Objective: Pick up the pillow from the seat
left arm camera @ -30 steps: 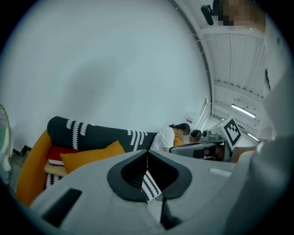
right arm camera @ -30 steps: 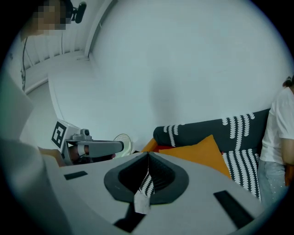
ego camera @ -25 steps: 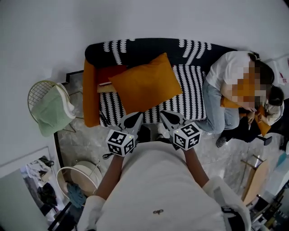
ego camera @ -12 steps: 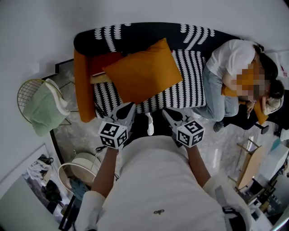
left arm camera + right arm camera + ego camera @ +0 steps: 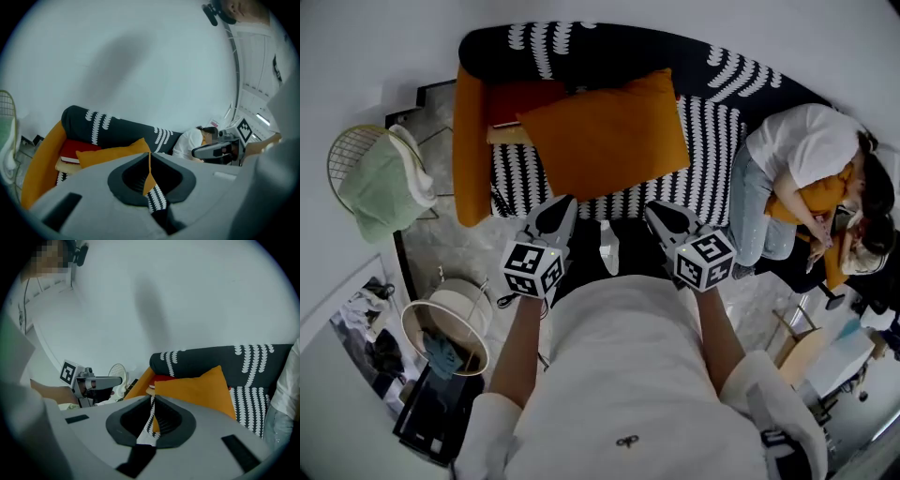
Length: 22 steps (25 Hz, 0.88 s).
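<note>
In the head view the orange pillow [image 5: 605,136] lies untouched on the striped seat [image 5: 712,159]. The left gripper [image 5: 555,214] and right gripper [image 5: 667,217] hover short of it, so the whole pickup is left to do. Only this view shows that gap. The left gripper view shows jaws together and empty, the pillow edge-on. The right gripper view shows jaws likewise closed on nothing, the pillow's broad face ahead.

**Camera layout**

Head view: high, steeply down over the torso [image 5: 628,375] onto the sofa [image 5: 609,56]. Gripper views: low, nearer, along the left claw [image 5: 149,159] and right claw [image 5: 153,401] toward the sofa back. All three share the orange pillow [image 5: 605,136].
</note>
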### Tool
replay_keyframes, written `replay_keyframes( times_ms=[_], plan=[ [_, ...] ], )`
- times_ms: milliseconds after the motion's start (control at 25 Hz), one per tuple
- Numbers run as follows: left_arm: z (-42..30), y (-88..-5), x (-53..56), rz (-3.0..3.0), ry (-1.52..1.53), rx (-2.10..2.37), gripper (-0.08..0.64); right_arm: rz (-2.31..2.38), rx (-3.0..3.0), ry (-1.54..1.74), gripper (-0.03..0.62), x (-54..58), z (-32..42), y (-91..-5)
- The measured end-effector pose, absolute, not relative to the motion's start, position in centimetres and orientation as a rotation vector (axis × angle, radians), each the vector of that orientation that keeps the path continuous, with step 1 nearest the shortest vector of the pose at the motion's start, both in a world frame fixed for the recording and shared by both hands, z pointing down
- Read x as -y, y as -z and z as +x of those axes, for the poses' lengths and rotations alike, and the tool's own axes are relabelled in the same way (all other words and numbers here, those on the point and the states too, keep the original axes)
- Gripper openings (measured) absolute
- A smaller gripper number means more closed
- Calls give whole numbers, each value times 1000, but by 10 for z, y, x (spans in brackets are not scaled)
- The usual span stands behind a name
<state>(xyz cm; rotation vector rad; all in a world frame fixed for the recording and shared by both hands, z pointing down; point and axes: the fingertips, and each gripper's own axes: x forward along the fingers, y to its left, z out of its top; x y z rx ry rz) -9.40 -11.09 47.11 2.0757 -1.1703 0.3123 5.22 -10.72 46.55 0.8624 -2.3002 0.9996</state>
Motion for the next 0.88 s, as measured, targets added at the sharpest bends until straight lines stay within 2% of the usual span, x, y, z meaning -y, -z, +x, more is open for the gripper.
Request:
replay_keyframes(
  times_ms=[440, 480, 560, 680, 880],
  plan=[
    [-96, -543, 147, 1846, -312, 1330, 15, 652, 2205, -959, 13, 183, 97, -546],
    [-95, -551, 148, 1829, -316, 1335, 15, 640, 2199, -957, 30, 190, 100, -552],
    [-91, -568, 150, 1794, -318, 1350, 37, 612, 2183, -953, 127, 199, 108, -566],
    [-85, -593, 151, 1735, -320, 1375, 121, 568, 2149, -947, 155, 209, 123, -593],
    [-86, -625, 150, 1690, -341, 1361, 177, 576, 2097, -913, 219, 227, 137, -628]
  ],
)
